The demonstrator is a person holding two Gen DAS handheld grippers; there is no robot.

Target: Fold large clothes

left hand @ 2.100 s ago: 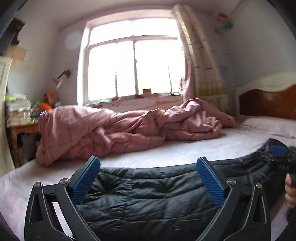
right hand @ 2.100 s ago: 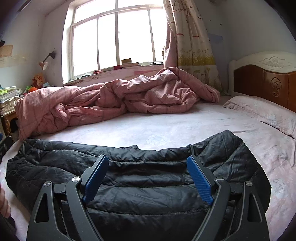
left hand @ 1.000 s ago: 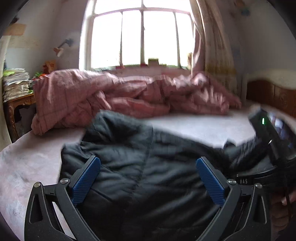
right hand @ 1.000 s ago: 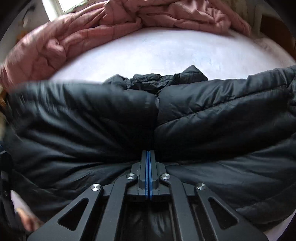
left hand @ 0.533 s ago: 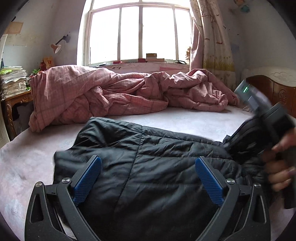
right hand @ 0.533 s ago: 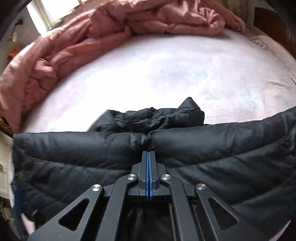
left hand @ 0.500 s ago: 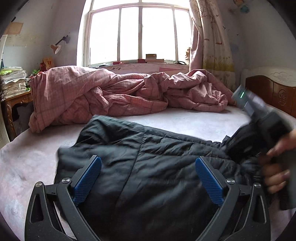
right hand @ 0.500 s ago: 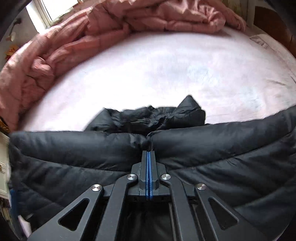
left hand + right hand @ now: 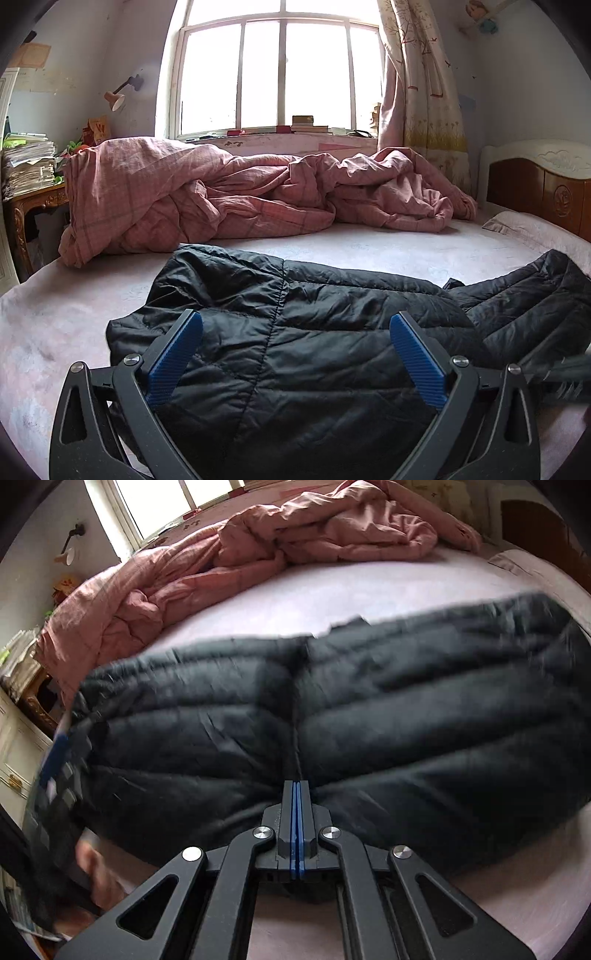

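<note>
— Item one, the jacket?
— I logged the black puffer jacket (image 9: 314, 332) lying on the bed sheet (image 9: 369, 251), nearer me than the pink quilt (image 9: 221, 195) under the window.
— Item two, the claws?
— I had the left gripper (image 9: 295, 354) spread wide over the jacket, pinching nothing. The right gripper (image 9: 297, 794) was clamped on a jacket fold.
</note>
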